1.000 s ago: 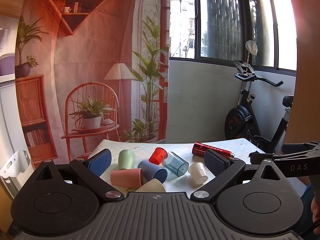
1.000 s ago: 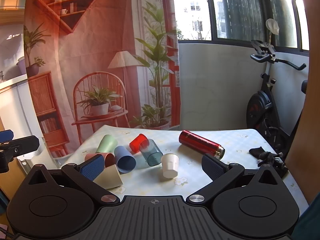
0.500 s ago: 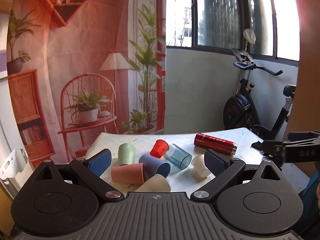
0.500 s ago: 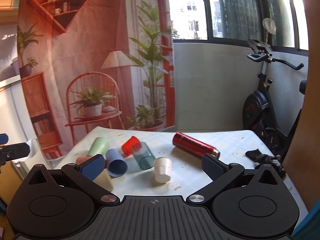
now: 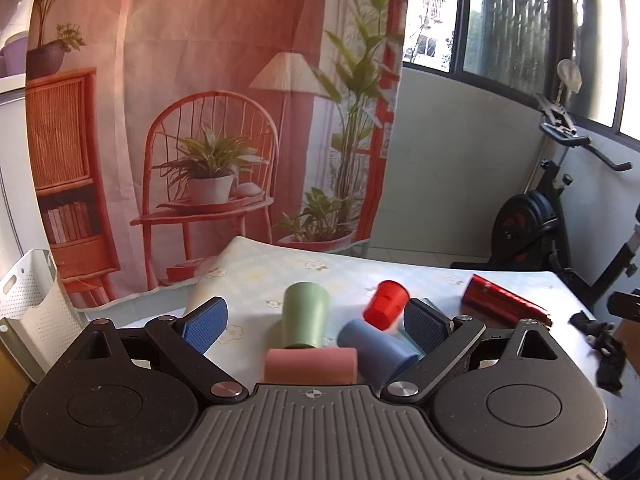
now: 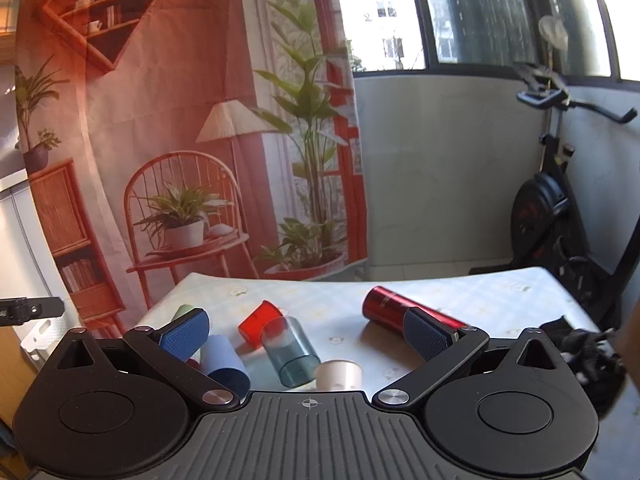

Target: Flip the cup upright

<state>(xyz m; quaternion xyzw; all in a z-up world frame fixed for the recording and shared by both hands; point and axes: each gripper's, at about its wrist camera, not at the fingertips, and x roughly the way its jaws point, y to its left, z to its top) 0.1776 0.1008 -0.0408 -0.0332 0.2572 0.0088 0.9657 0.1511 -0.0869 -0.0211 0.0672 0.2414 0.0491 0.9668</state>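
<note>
Several cups lie tipped or upside down on a table with a floral cloth (image 5: 256, 268). In the left wrist view a green cup (image 5: 305, 314) stands upside down, a pink cup (image 5: 311, 366) and a blue cup (image 5: 378, 350) lie on their sides, and a red cup (image 5: 386, 308) lies behind. My left gripper (image 5: 316, 324) is open, with the green and pink cups between its fingers in view. In the right wrist view a clear teal cup (image 6: 290, 350), a red cup (image 6: 260, 322), a blue cup (image 6: 224, 362) and a white cup (image 6: 338, 374) show. My right gripper (image 6: 306, 332) is open and empty above them.
A red metal flask (image 6: 400, 312) lies on its side at the table's right; it also shows in the left wrist view (image 5: 504, 302). A black cloth (image 6: 588, 350) lies at the right edge. A white basket (image 5: 28, 308) stands left of the table. An exercise bike (image 6: 560, 208) stands behind.
Both grippers have moved closer to the cups and lower. The left view has swung so the green and pink cups now sit between its fingers. Both stay open.
</note>
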